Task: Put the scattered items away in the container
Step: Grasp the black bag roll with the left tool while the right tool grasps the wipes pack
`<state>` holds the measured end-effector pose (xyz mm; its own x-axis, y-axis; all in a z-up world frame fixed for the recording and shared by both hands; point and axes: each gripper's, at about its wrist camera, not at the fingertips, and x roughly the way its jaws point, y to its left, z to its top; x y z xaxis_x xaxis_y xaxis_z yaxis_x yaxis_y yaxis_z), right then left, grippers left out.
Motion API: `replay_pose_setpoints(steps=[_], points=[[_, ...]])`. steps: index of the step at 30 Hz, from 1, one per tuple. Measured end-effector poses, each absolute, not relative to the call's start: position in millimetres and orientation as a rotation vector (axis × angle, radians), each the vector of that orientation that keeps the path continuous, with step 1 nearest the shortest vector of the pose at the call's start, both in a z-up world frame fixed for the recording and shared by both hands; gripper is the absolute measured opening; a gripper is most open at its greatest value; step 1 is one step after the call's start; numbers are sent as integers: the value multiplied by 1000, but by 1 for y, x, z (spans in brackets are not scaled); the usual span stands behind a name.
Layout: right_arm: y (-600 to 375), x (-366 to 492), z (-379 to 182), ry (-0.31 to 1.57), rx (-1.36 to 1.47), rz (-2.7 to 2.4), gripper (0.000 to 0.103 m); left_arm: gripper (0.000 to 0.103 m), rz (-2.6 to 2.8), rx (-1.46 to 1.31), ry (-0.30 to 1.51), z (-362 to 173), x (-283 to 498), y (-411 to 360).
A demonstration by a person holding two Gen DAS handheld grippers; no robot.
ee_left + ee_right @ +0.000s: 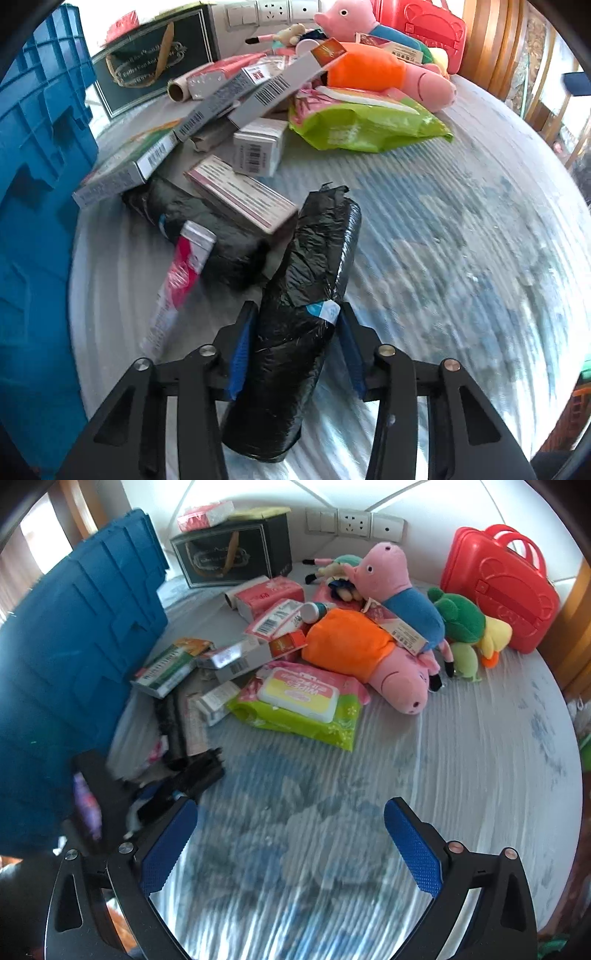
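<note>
My left gripper [297,317] is shut on a black roll of bin bags [295,332], held just above the striped bed cover. The roll also shows in the right wrist view [192,775], with the left gripper blurred beside it. A second black roll [199,229], a toothpaste tube [177,284] and several boxes [240,195] lie ahead of it. The blue crate [37,221] stands at the left, also in the right wrist view [74,664]. My right gripper [291,812] is open and empty over bare cover.
A green wipes pack [299,701], pink pig plush toys [369,653], a green frog plush [461,627] and a red case [506,587] lie further back. A dark gift box [229,554] stands by the wall. The bed cover [443,775] is bare at the right.
</note>
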<state>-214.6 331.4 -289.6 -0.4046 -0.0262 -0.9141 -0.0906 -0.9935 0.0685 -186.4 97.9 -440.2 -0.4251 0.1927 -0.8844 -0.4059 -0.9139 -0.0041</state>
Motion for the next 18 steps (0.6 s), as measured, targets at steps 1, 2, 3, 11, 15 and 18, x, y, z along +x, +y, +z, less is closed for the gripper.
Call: replay_pose_setpoints(steps=[1, 2, 3, 11, 15, 18], points=[[332, -222, -297, 145, -1690, 2600, 103, 39, 2359, -1439, 275, -439, -184, 97], [332, -230, -304, 108, -1690, 2605, 103, 39, 2354, -1445, 258, -438, -181, 96], [331, -239, -313, 54, -1694, 2609, 103, 39, 2352, -1448, 248, -437, -178, 95], [310, -313, -378, -457, -1723, 2702, 103, 39, 2372, -1465, 190, -429, -156, 81], [302, -340, -409, -647, -1767, 2705, 103, 39, 2402, -1472, 151, -424, -154, 70], [297, -355, -428, -772, -1785, 2713, 103, 39, 2421, -1474, 130, -421, -152, 64]])
